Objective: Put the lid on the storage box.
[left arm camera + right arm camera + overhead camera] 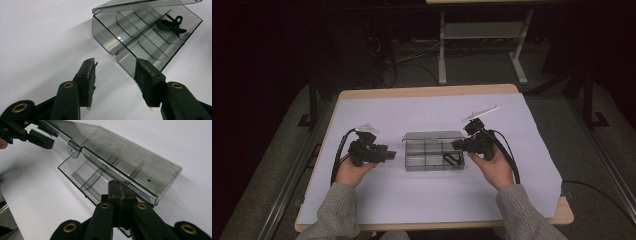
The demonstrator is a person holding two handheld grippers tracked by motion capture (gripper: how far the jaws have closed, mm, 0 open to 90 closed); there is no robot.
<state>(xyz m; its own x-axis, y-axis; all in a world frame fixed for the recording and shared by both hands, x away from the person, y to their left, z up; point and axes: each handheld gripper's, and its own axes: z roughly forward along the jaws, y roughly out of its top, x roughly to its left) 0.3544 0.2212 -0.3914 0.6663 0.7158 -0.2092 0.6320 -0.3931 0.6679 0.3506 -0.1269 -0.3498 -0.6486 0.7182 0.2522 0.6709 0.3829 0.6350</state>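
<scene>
Clear box point(433, 151), lid edge in closed right claw point(457, 145); open left claw point(393, 154) just beside.

The small black tangled object point(172, 25) in a far compartment of the smoky transparent plastic compartment box point(140, 37) is too indistinct to identify. The box's raised clear lid point(140, 5) is cut off at twelve o'clock in the left gripper view. In the right gripper view, the right gripper point(121, 195) hides the box's near edge at six o'clock.
</scene>
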